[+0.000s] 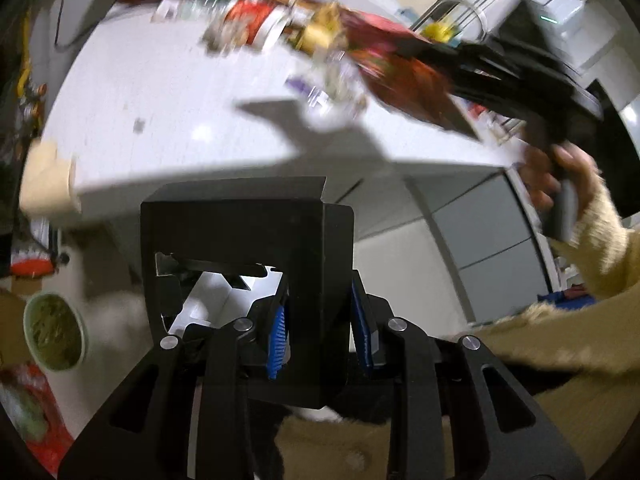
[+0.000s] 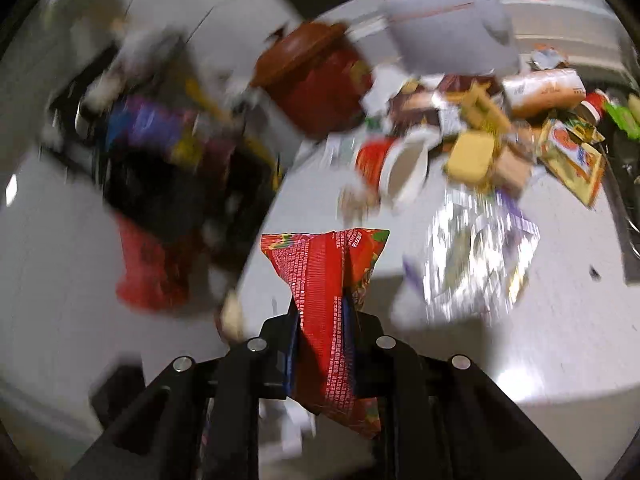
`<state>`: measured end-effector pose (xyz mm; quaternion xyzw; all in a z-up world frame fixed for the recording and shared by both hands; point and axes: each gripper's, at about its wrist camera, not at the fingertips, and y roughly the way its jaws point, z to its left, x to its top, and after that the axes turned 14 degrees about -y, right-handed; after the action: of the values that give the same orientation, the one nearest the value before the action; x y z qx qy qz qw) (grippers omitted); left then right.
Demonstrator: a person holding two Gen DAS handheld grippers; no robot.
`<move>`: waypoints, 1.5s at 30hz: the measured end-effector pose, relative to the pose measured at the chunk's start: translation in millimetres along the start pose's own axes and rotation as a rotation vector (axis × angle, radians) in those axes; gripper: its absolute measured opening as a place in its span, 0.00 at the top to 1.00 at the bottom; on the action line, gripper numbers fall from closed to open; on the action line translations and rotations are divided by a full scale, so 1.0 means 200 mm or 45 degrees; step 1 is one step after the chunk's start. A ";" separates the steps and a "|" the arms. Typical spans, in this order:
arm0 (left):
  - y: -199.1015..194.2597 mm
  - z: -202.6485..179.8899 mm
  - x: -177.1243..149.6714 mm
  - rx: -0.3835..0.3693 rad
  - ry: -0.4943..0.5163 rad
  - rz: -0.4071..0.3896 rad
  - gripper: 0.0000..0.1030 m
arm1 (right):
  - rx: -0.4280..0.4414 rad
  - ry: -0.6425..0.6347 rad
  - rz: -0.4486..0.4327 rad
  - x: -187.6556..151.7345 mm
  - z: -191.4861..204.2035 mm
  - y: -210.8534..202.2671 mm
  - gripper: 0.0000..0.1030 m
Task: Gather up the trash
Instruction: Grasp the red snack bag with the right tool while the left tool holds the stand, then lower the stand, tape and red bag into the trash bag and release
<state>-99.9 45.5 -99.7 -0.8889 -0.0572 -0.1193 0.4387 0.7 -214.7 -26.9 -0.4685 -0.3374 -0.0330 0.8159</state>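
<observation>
My left gripper (image 1: 320,332) is shut on a black box (image 1: 248,248) with an open side, held below the front edge of the white counter (image 1: 160,92). My right gripper (image 2: 324,320) is shut on a red printed wrapper (image 2: 328,280) and holds it above the counter's left end. The right gripper and its red wrapper (image 1: 408,80) also show in the left wrist view, over the counter, held by a hand (image 1: 560,176). A silver foil wrapper (image 2: 476,248) lies on the counter to the right of the red one. More trash (image 2: 472,132) is piled behind it.
A red pot (image 2: 320,76) and a pale rice cooker (image 2: 452,20) stand at the counter's back. A red cup (image 2: 392,168) lies on its side. A green bowl (image 1: 56,332) and red bags (image 2: 148,268) sit low beside the counter. Both views are motion-blurred.
</observation>
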 end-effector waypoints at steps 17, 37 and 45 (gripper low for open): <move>1.39 0.56 -0.22 0.395 -0.148 0.365 0.74 | -0.237 0.243 0.525 -1.16 -0.48 1.06 0.82; 1.62 0.80 -0.22 0.832 -0.268 0.335 0.20 | -0.451 0.251 0.584 -1.33 -0.71 1.24 0.29; 1.15 0.46 -0.13 0.702 -0.167 0.203 0.20 | -0.370 0.192 0.476 -1.10 -0.50 0.91 0.29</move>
<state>-62.0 -22.0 -336.3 -0.7436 -0.0459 -0.0067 0.6670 -48.3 -249.3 -323.8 -0.6312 -0.1746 0.0354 0.7548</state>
